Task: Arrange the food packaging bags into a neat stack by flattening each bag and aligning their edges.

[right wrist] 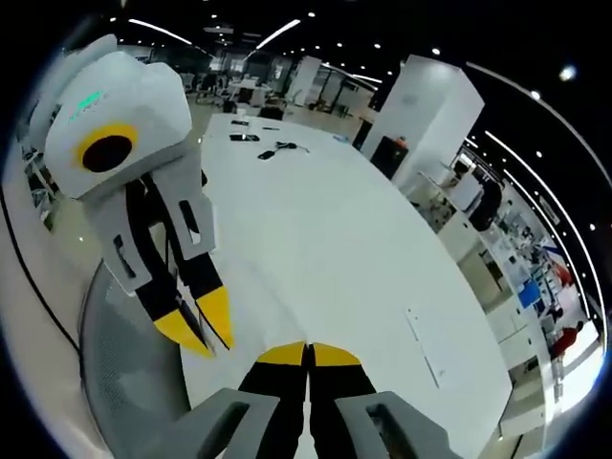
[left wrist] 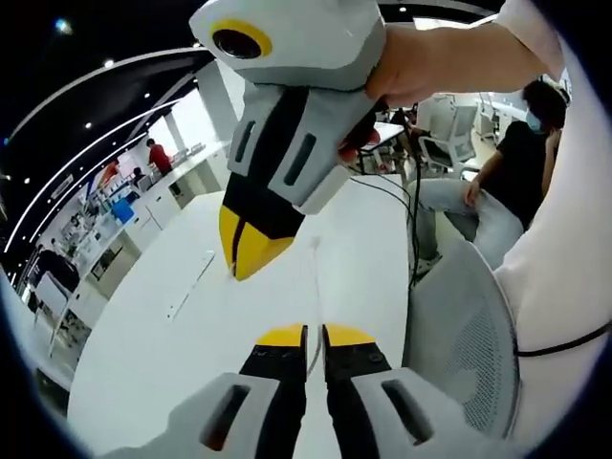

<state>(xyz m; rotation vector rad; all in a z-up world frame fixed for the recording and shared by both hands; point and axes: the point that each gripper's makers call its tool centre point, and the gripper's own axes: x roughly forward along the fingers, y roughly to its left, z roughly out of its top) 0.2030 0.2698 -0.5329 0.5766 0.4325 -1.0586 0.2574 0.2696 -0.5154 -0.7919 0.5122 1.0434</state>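
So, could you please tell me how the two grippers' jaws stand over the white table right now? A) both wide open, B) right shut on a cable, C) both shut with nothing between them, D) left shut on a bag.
C: the left gripper and the right gripper each show yellow-tipped jaws pressed together, empty, above the table.

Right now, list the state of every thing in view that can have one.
Left hand-held gripper: jaws shut, holding nothing, over the white table.
Right hand-held gripper: jaws shut, holding nothing.
Mesh chair: unoccupied, beside the table.
Seated person: sitting in the background.
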